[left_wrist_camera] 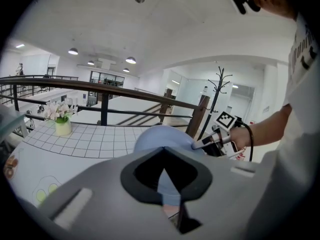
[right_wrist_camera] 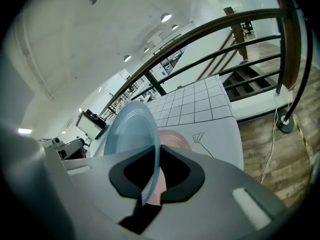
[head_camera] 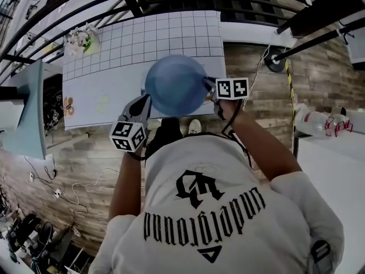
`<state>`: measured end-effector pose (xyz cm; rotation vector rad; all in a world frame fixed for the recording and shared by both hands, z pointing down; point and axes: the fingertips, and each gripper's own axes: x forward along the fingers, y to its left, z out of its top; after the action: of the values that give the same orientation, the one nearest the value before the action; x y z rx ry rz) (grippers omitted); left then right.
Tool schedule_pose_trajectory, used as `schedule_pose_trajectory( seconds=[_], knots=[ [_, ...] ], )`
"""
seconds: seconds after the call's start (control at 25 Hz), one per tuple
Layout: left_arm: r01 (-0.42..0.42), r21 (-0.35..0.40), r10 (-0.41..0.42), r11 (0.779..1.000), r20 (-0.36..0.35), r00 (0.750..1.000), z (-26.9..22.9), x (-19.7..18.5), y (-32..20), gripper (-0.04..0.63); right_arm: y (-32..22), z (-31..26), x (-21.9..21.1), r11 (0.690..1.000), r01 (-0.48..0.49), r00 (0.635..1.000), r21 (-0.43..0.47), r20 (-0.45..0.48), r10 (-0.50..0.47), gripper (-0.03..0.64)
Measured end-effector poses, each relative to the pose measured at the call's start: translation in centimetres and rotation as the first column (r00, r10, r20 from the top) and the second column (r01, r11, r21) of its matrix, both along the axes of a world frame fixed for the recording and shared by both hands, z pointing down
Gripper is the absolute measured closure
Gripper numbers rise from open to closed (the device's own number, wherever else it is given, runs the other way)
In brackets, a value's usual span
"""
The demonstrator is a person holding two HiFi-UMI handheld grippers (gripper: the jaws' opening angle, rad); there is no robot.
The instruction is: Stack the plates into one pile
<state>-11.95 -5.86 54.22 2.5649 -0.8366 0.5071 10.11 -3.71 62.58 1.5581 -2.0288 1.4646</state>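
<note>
Currently, a round pale-blue plate (head_camera: 175, 84) hangs in the air over the near edge of the white bench (head_camera: 108, 96), which has a printed grid on its far part. It is carried from two sides. The left hand-held gripper (head_camera: 146, 104) is clamped on the plate's left rim, and the right hand-held gripper (head_camera: 209, 88) pinches the opposite rim, its jaws narrow with the thin edge between them. A round pink plate (right_wrist_camera: 173, 141) lies flat on the bench just beyond the held one (mostly hidden by it in the right gripper view). A small pot of pale flowers (left_wrist_camera: 62, 120) stands at the bench's far left corner.
</note>
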Motion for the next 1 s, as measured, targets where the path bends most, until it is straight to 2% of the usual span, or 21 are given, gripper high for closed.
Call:
schedule_pose_trajectory(
  seconds=[0.28, 1.0],
  knots=[
    [-0.019, -0.033, 0.019, 0.999, 0.011, 1.0, 0.9, 0.5, 1.6, 0.546, 1.1, 0.9, 0.6, 0.999, -0.005, 1.0, -0.037, 0.016, 0.005, 0.594],
    [0.005, -0.118, -0.001, 0.993, 0.03, 1.0, 4.7, 0.9, -0.8, 0.546, 1.0, 5.2, 2.5, 0.989, -0.04, 0.999, -0.141, 0.016, 0.043, 0.591]
  ],
)
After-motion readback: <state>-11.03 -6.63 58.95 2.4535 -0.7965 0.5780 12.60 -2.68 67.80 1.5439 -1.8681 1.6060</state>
